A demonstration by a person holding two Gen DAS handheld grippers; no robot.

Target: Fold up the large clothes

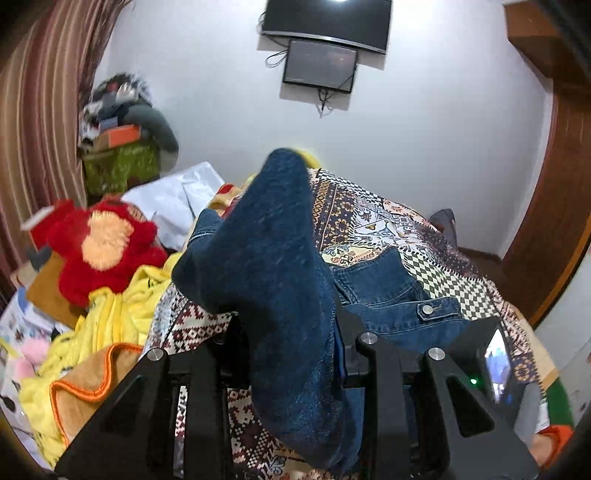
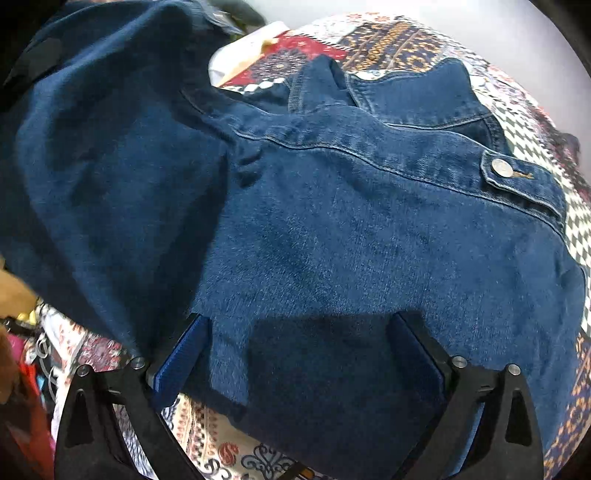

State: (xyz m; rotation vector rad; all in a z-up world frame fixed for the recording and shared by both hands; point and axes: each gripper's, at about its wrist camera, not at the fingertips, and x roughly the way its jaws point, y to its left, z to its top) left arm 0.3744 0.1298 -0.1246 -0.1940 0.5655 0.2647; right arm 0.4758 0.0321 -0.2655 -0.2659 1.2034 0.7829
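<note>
Two grippers work over a bed [image 2: 369, 33] under a patterned quilt. Clutter crowds one bed edge: a yellow blanket [image 1: 114, 317] and a red plush toy [image 1: 99, 243]. The left gripper [image 1: 295, 332] has its jaws nearly closed, clamping a raised fold of the dark blue denim jacket [image 2: 332, 221], which lies spread on the quilt. The right gripper [image 2: 299, 350] hovers just above the jacket, jaws wide apart and holding nothing.

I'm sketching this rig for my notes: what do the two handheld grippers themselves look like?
Both are matte black, with angular finger arms pierced by triangular cut-outs and fixed with silver round bolts. The right gripper carries ribbed blue pads on its jaws. The left gripper has a green light.
</note>
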